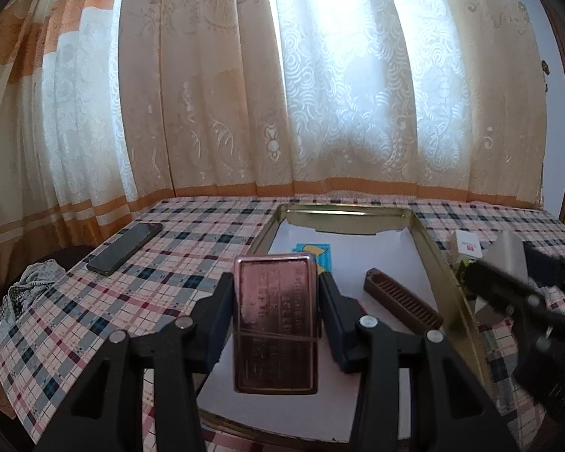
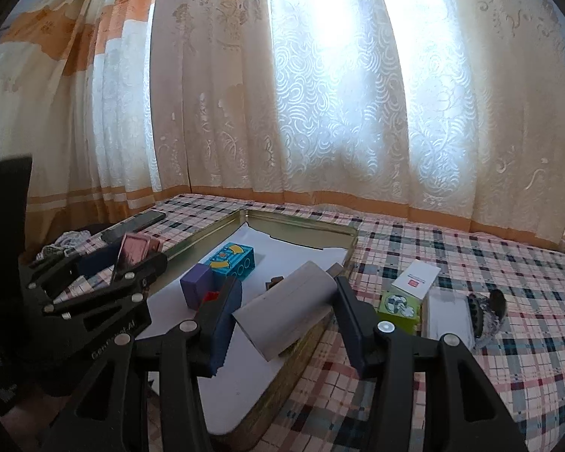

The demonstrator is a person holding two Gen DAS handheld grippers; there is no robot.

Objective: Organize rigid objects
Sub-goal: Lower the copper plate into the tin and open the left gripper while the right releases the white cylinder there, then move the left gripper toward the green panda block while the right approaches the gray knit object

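Observation:
My left gripper (image 1: 276,282) is shut on a rose-gold metal case (image 1: 275,324), held flat above the near part of a gold tray (image 1: 342,220) lined with white paper. A brown comb-like piece (image 1: 403,303) and a blue-and-yellow box (image 1: 320,252) lie in the tray. In the right wrist view my right gripper (image 2: 287,290) is shut on a pale grey box (image 2: 286,309), tilted over the right rim of the tray (image 2: 301,226). A purple block (image 2: 197,288) and the blue-and-yellow box (image 2: 231,260) sit inside. The left gripper (image 2: 132,260) with the case (image 2: 135,250) shows at the left.
A dark phone (image 1: 126,248) lies on the checked tablecloth left of the tray, with a crumpled cloth (image 1: 26,293) beyond the table's left edge. Right of the tray stand a green box (image 2: 399,307) under a white card (image 2: 416,275), a white box (image 2: 448,314) and a dark patterned object (image 2: 487,309). Curtains close off the back.

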